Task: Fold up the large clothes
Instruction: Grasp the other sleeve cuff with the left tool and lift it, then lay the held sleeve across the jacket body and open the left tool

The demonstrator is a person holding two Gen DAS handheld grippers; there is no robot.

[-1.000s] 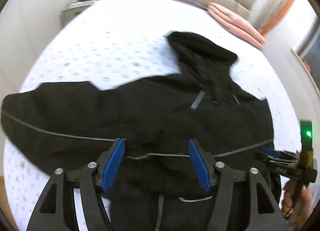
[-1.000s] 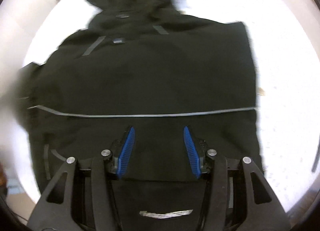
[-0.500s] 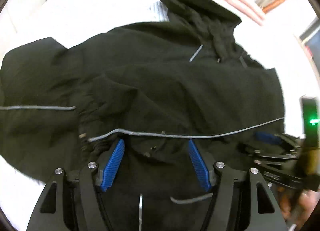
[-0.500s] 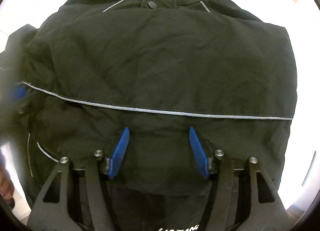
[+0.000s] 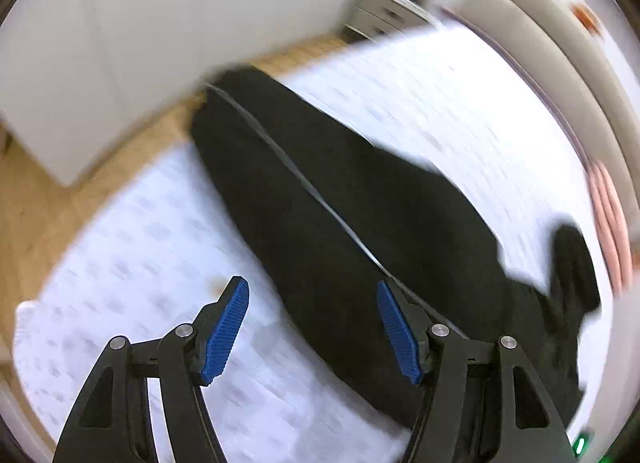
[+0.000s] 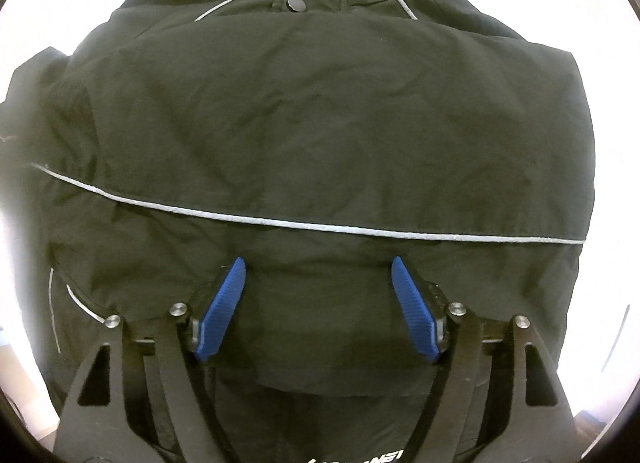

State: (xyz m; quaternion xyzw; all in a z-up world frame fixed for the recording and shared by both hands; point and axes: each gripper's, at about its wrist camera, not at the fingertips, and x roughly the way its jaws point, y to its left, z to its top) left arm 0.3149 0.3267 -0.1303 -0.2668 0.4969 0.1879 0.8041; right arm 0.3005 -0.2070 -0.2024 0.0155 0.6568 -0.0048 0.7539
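Observation:
A large black jacket (image 6: 320,123) with a thin grey reflective stripe lies spread on the white patterned bed (image 5: 132,263). In the right wrist view its right sleeve lies folded across the chest, with collar snaps at the top. My right gripper (image 6: 316,267) points straight down just over the jacket's lower body; its jaws are opening, and no cloth is pinched between the blue pads. In the blurred left wrist view the long left sleeve (image 5: 304,183) stretches out toward the bed's edge. My left gripper (image 5: 312,291) hovers open above that sleeve's near side, holding nothing.
Wooden floor (image 5: 36,199) and a white wall lie beyond the bed's edge. A small bedside cabinet (image 5: 380,13) stands at the far corner. Pink folded cloth (image 5: 610,215) lies at the right edge. The padded headboard (image 5: 540,23) runs along the back.
My left gripper swung away from the jacket's body out over the left sleeve, rolling as it went. My right gripper sank closer to the jacket and its jaws widened.

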